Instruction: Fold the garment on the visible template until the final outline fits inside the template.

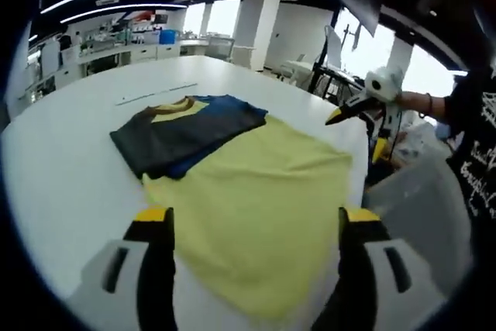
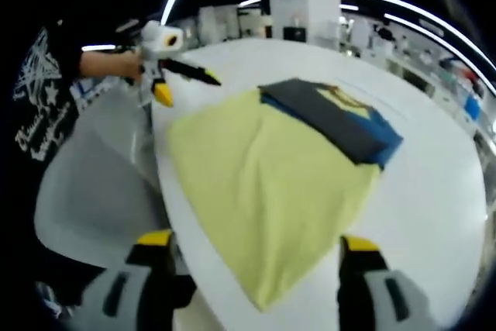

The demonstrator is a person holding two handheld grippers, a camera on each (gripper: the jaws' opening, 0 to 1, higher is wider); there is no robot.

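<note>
My left gripper (image 1: 252, 222) hovers with its yellow-tipped jaws spread wide and nothing between them, above the near hem of the pale yellow cotton T-shirt with dark navy sleeves and collar (image 1: 256, 184). My right gripper (image 2: 256, 249) is likewise spread and empty, looking down on the same shirt (image 2: 271, 168) from the other side; in the left gripper view it shows at the table's far edge (image 1: 349, 110), held up off the cloth.

The shirt lies on the white round-edged table (image 1: 70, 168), body flat, with both navy sleeves already laid inward across the chest so the dark cloth stacks near the yellow-trimmed collar. One lower corner runs right out to the table edge. I can't make out a template outline anywhere under or around the cloth.

My reading: the sleeve folds are done and the lengthwise fold is next. That calls for both grippers to drop to the hem corners, pinch one layer each, and carry the hem up toward the collar evenly.
</note>
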